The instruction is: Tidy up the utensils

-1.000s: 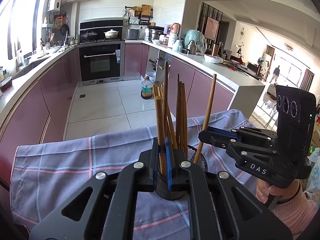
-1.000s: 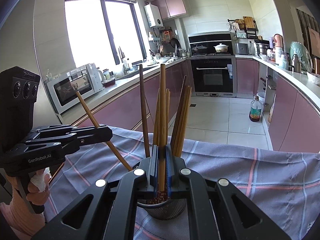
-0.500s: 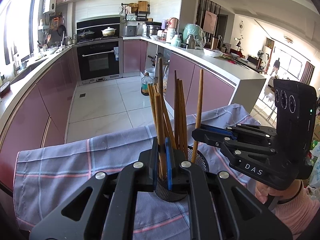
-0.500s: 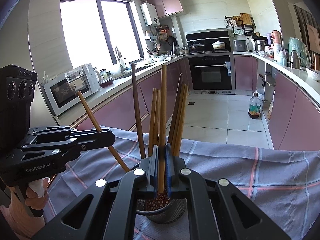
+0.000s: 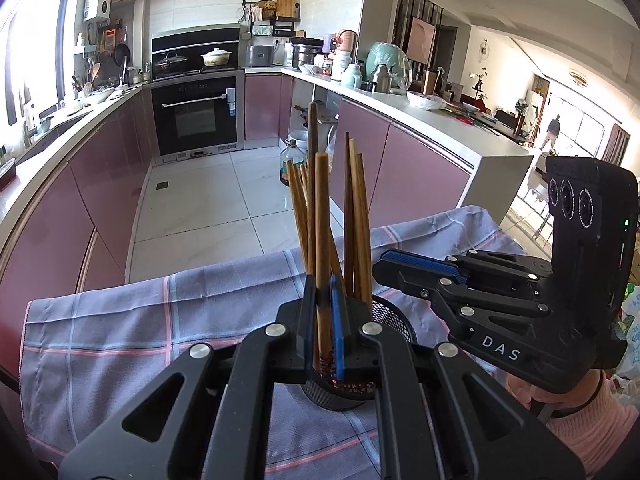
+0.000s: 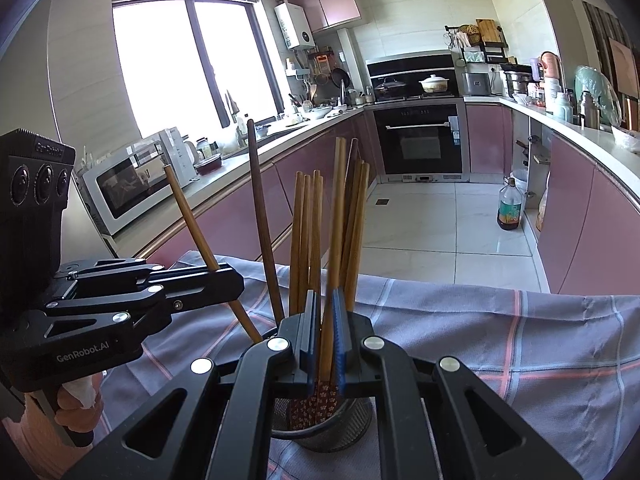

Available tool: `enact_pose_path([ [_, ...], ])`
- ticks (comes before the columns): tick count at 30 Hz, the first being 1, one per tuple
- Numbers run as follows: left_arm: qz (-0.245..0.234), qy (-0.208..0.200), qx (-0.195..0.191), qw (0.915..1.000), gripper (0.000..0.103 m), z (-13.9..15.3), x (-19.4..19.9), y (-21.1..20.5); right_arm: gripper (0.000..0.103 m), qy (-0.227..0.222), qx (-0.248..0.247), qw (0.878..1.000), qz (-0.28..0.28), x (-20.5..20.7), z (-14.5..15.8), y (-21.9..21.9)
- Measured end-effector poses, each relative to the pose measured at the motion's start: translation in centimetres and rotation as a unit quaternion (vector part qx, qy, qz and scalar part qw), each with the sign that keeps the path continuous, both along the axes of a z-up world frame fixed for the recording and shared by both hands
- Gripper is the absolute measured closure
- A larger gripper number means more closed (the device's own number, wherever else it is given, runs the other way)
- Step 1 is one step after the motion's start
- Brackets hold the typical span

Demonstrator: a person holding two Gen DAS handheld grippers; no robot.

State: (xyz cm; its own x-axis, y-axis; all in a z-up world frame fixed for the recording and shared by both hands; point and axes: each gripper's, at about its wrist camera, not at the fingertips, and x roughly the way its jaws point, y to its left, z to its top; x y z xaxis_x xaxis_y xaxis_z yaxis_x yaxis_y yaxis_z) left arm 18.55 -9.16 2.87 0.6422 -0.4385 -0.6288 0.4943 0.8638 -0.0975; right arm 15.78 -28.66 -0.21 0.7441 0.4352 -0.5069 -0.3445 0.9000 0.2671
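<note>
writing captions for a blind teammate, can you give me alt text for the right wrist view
The right gripper, seen from behind, has its jaws parted around a light chopstick standing in a metal mesh holder full of chopsticks on a checked cloth. At left, the left gripper clamps another chopstick leaning outward; a kitchen lies behind.

left tongs (image 5: 323,322) pinching chopstick (image 5: 321,216), mesh holder (image 5: 394,320)

cloth (image 5: 120,320): lilac, pink-white check | chopsticks (image 6: 304,232): brown | cabinets (image 6: 248,208): mauve
</note>
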Motion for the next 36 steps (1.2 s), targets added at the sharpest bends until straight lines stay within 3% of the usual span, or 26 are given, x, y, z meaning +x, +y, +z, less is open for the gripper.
enact_pose_path([
  [8, 0.006, 0.007, -0.005, 0.9999, 0.093, -0.8, 0.1, -0.1, 0.095, 0.001, 0.003, 1.000, -0.001, 0.1, -0.1, -0.2],
  [12, 0.011, 0.008, -0.005, 0.9999, 0.083, -1.1, 0.2, 0.3, 0.094, 0.002, 0.002, 1.000, 0.000, 0.0, -0.5, 0.0],
  [15, 0.015, 0.003, -0.004, 0.9999, 0.073, -1.3, 0.0, 0.5, 0.085, 0.002, 0.003, 1.000, -0.001, -0.1, -0.6, 0.0],
  [21, 0.026, -0.010, -0.001, 0.9996, 0.061, -1.6, -0.8, 1.0, 0.084, 0.001, 0.000, 1.000, -0.003, -0.8, -0.9, -0.1],
  [26, 0.042, -0.027, -0.008, 0.9987, 0.046, -1.9, -2.1, 1.9, 0.074, -0.007, -0.007, 1.000, -0.005, -1.9, -0.9, 0.2],
  [28, 0.051, -0.036, -0.011, 0.9980, 0.033, -2.0, -2.8, 2.5, 0.066, -0.011, -0.011, 1.000, -0.008, -2.5, -0.9, 0.4],
  [36, 0.086, -0.070, -0.011, 0.9938, 0.015, -2.7, -5.9, 5.1, 0.043, -0.035, -0.026, 0.999, -0.023, -4.9, -0.9, 0.5],
])
